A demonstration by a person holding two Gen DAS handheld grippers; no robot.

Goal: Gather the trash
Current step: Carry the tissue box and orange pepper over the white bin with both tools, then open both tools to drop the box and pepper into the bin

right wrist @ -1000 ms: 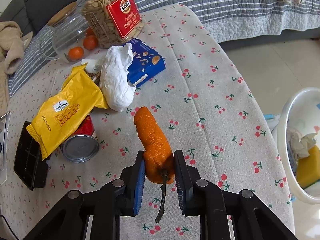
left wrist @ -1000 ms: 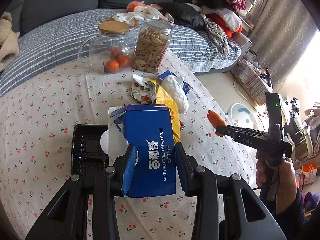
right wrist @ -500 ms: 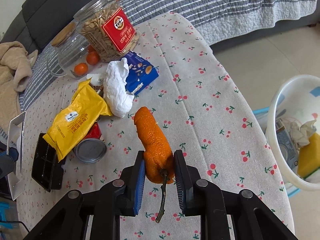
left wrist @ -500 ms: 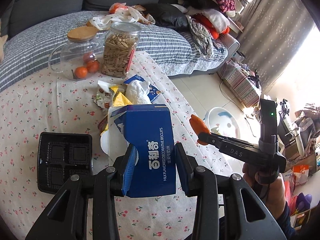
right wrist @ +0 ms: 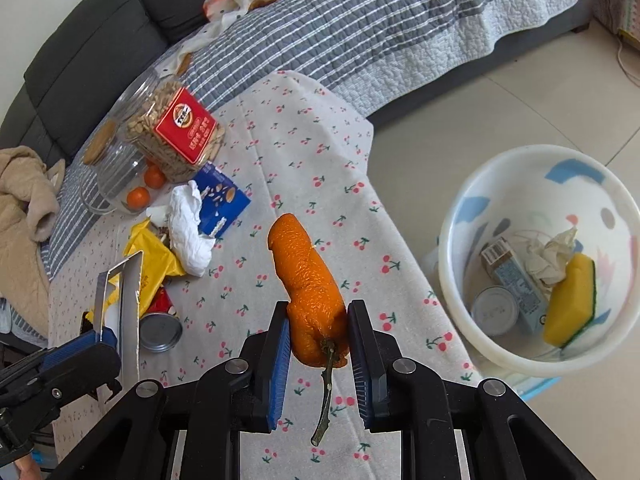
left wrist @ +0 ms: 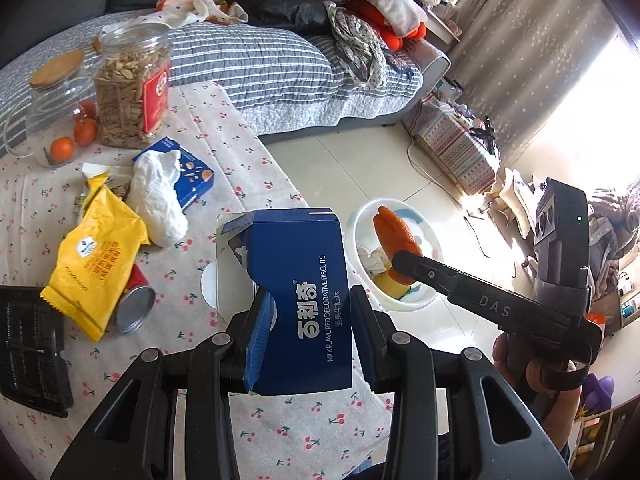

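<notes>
The left gripper (left wrist: 310, 328) is clamped on a blue biscuit box (left wrist: 298, 300), its pads pressed against the box's two sides so that the open top end stands out ahead of the fingertips, above the cherry-print tablecloth (left wrist: 224, 152). The right gripper (right wrist: 318, 330) pinches an orange peel (right wrist: 308, 280) between its blue pads, the peel rising forward past the fingertips and its dry stem (right wrist: 325, 400) hanging back below them. Ahead and to the right of the right fingers, on the floor beside the table, stands a white bin (right wrist: 472, 216) holding a yellow sponge (right wrist: 570, 300), a can, a small carton and crumpled paper. In the left wrist view the peel sits in line with that bin's opening. Ahead and to the left of both grippers, on the cloth, lie a yellow snack bag (left wrist: 94, 264), a tipped can (left wrist: 134, 308), a crumpled white tissue (left wrist: 158, 196) and a second blue box (left wrist: 192, 174).
</notes>
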